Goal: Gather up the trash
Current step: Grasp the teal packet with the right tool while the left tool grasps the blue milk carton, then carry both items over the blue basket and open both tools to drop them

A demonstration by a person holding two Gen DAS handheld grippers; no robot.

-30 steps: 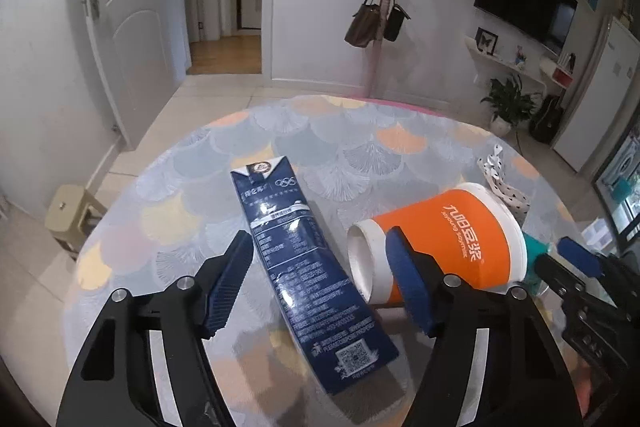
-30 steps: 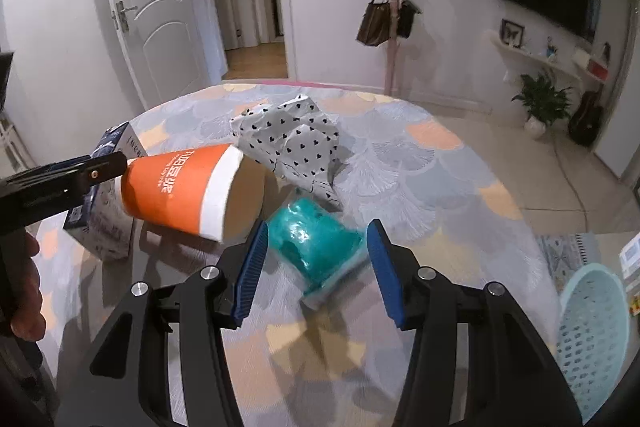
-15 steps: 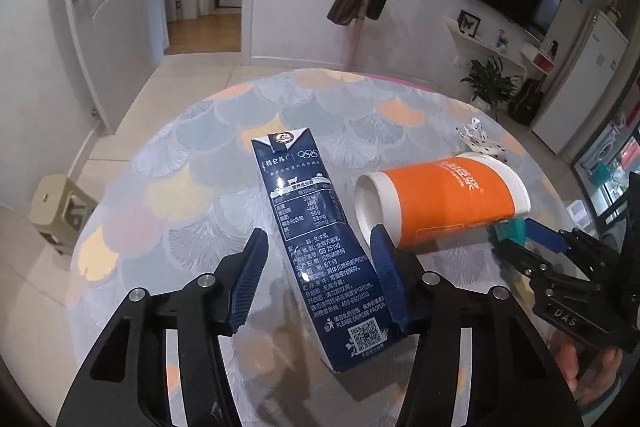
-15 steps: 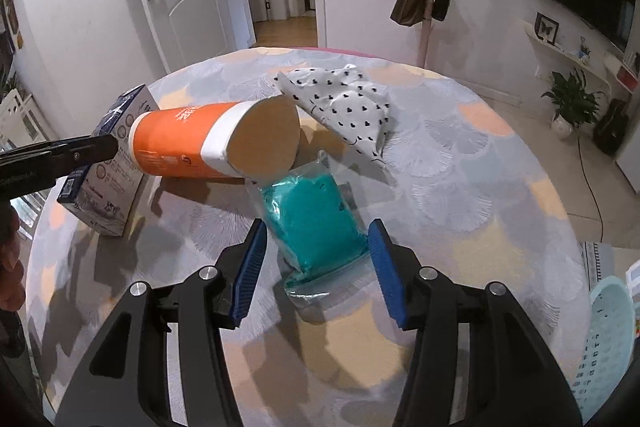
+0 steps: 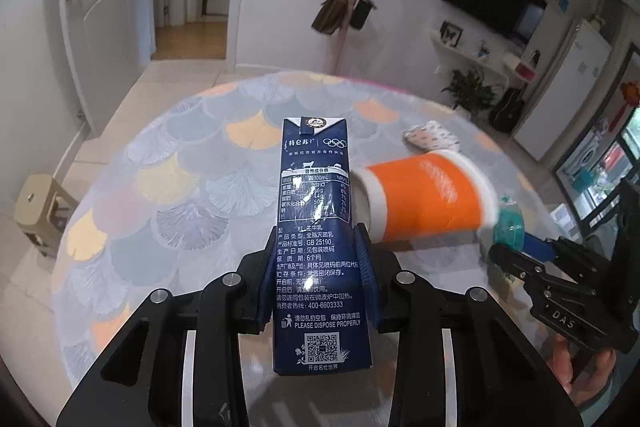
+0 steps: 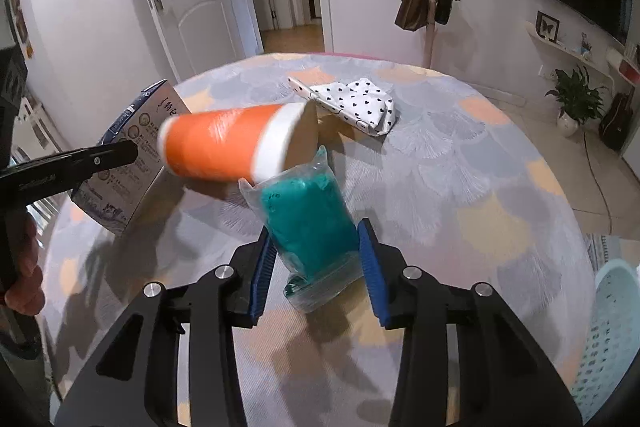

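Note:
My left gripper (image 5: 316, 267) is shut on a dark blue milk carton (image 5: 316, 219), lifted off the round table. The carton also shows in the right wrist view (image 6: 132, 163). My right gripper (image 6: 316, 259) is shut on a teal packet in clear wrap (image 6: 308, 223), tilted up from the table. An orange paper cup (image 5: 428, 199) lies on its side between the two, blurred; in the right wrist view the cup (image 6: 232, 147) is just behind the packet.
A heart-patterned paper wrapper (image 6: 356, 103) lies further back on the scallop-patterned table (image 6: 480, 187). A pale blue mesh basket (image 6: 612, 339) stands on the floor at the right. A small stool (image 5: 40, 207) stands on the floor at the left.
Both grippers closed: the left on the milk carton, the right on the teal packet. Both items have tilted up from the table. The orange cup rolled slightly and looks blurred.

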